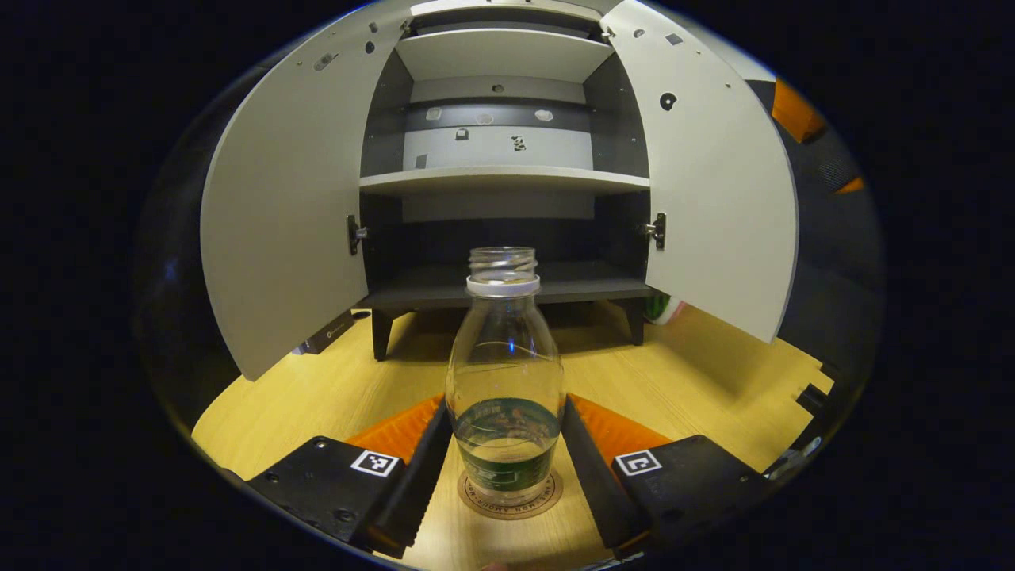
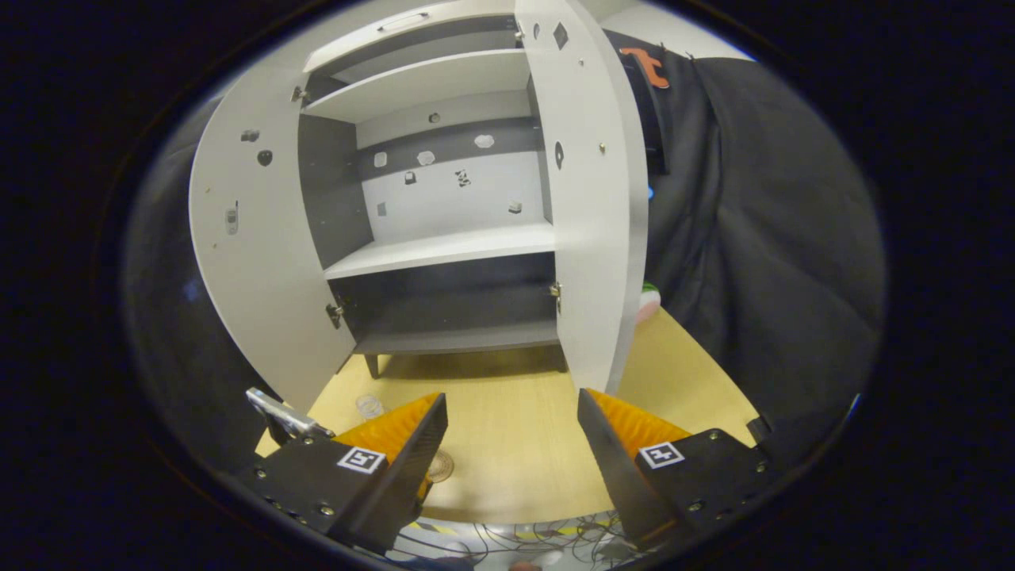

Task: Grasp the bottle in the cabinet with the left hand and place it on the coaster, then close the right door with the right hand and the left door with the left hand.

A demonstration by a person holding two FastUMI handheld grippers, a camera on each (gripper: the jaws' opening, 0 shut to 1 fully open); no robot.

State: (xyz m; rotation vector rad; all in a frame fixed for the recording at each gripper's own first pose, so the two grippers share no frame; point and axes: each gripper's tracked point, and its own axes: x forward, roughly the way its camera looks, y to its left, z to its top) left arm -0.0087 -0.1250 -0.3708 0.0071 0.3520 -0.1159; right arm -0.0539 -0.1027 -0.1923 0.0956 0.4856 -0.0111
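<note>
A clear bottle [image 1: 504, 373] with a green label and no cap stands upright on the round coaster [image 1: 511, 498] on the wooden table. My left gripper [image 1: 506, 404] has one finger on each side of the bottle's lower body, both pressing on it. Behind it the cabinet [image 1: 499, 178] has its left door [image 1: 285, 214] and right door [image 1: 714, 182] swung wide open, its shelves bare. My right gripper [image 2: 511, 400] is open over the table in front of the right door [image 2: 595, 198]. The coaster's edge [image 2: 438, 465] peeks out beside its left finger.
A green and white object [image 1: 666, 308] lies behind the right door. A dark flat item [image 1: 329, 333] sits under the left door. Cables [image 2: 507, 543] run along the table's near edge. Black cloth [image 2: 753, 238] hangs to the right of the cabinet.
</note>
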